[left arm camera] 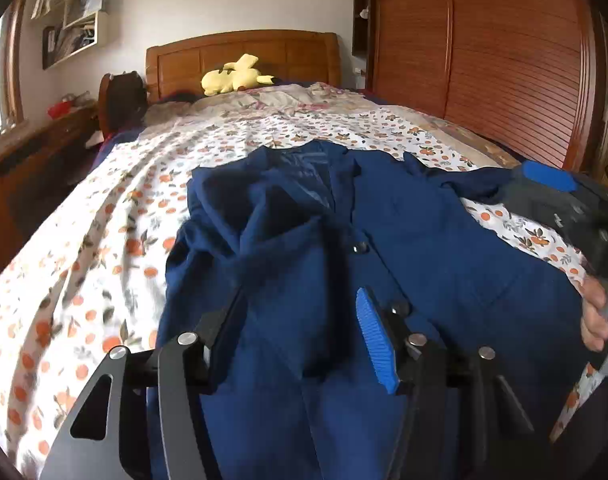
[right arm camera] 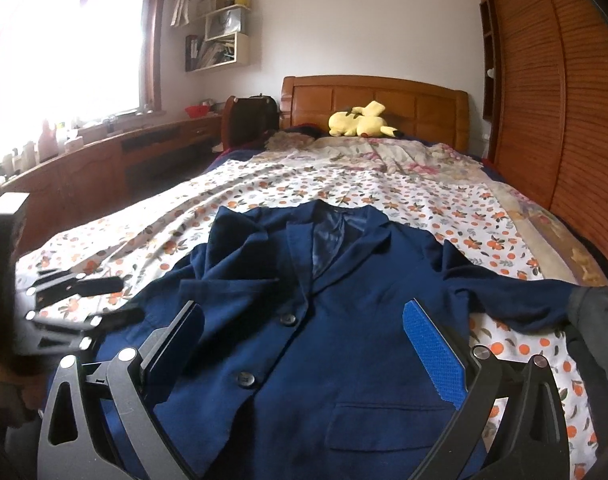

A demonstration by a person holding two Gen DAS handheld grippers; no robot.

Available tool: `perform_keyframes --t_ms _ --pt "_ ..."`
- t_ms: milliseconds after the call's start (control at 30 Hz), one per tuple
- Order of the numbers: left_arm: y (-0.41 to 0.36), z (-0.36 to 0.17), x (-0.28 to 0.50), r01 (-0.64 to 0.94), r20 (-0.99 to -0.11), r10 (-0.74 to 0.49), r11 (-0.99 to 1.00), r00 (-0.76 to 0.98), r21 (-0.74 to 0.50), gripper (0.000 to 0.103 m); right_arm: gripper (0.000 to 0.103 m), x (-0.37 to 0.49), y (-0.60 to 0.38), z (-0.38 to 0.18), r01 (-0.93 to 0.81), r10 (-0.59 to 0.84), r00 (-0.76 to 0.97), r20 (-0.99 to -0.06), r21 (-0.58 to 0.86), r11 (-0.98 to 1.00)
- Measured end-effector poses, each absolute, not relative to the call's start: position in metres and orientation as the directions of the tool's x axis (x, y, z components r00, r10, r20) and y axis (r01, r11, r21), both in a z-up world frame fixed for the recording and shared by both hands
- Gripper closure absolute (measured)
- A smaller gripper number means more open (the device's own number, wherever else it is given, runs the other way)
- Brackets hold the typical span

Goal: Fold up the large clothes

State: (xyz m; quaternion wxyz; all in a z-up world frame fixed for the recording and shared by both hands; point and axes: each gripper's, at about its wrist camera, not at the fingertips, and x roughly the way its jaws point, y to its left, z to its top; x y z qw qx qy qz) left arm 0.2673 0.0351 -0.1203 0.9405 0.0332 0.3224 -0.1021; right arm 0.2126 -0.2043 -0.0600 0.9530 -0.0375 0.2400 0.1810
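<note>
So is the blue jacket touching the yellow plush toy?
Apart. The right wrist view shows floral bedsheet bare between the blue jacket and the yellow plush toy by the headboard.

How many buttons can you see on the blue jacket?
2. On the blue jacket, the upper button sits just below where the lapels meet, and the lower button lies further down the front edge, nearer the camera. More could be hidden under folds.

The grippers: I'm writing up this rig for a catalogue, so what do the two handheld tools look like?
Both are alike: the left gripper and the right gripper have dark grey metal linkage arms with triangular cutouts and silver pivot bolts, and black fingers faced with ribbed blue pads. The right tool's body is black with a blue patch.
</note>
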Motion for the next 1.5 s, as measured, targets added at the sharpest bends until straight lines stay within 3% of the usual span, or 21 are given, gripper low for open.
perform_keyframes --t_ms 200,300,567,667,733,1033,1100,1200,1267,1333,1500 --pt "0.05 -0.136 0.239 0.168 -0.594 -0.135 0.986 0.793 0.001 0.012 0.007 0.22 -0.187 -0.071 -0.403 0.358 0.791 -0.496 0.017 0.915" --pt "0.059 -0.14 0.227 0.141 -0.573 -0.112 0.99 0.812 0.007 0.005 0.007 0.222 -0.172 -0.079 -0.433 0.376 0.772 -0.512 0.01 0.901" --pt "0.076 -0.139 0.194 0.08 -0.534 -0.059 0.997 0.843 0.018 0.003 0.01 0.229 -0.138 -0.101 -0.511 0.426 0.711 -0.56 0.005 0.86" --pt "0.083 -0.14 0.181 0.06 -0.531 -0.042 0.998 0.847 0.017 0.003 0.021 0.231 -0.119 -0.111 -0.558 0.454 0.668 -0.589 0.006 0.83" --pt "0.085 -0.141 0.174 0.051 -0.533 -0.031 0.998 0.846 0.022 0.003 0.036 0.236 -0.103 -0.123 -0.604 0.475 0.609 -0.636 0.016 0.796" --pt "0.1 -0.139 0.147 0.019 -0.532 -0.017 1.0 0.846 -0.003 0.003 0.049 0.242 -0.059 -0.165 -0.702 0.49 0.468 -0.735 0.028 0.711" --pt "0.101 -0.138 0.144 0.014 -0.532 -0.015 1.0 0.847 -0.005 0.003 0.051 0.243 -0.057 -0.168 -0.705 0.489 0.461 -0.741 0.028 0.708" --pt "0.102 -0.136 0.14 0.008 -0.53 -0.008 1.0 0.848 -0.001 0.003 0.063 0.245 -0.056 -0.171 -0.7 0.478 0.453 -0.753 0.033 0.714" --pt "0.102 -0.135 0.138 0.005 -0.53 -0.004 1.0 0.848 0.0 0.003 0.072 0.246 -0.057 -0.171 -0.697 0.476 0.456 -0.752 0.03 0.716" --pt "0.101 -0.135 0.136 0.004 -0.528 -0.003 1.0 0.849 0.001 0.003 0.089 0.245 -0.06 -0.169 -0.688 0.471 0.473 -0.745 0.022 0.726" --pt "0.095 -0.132 0.131 0.006 -0.525 0.0 1.0 0.851 0.01 0.003 0.096 0.244 -0.083 -0.155 -0.656 0.496 0.511 -0.702 0.055 0.753"
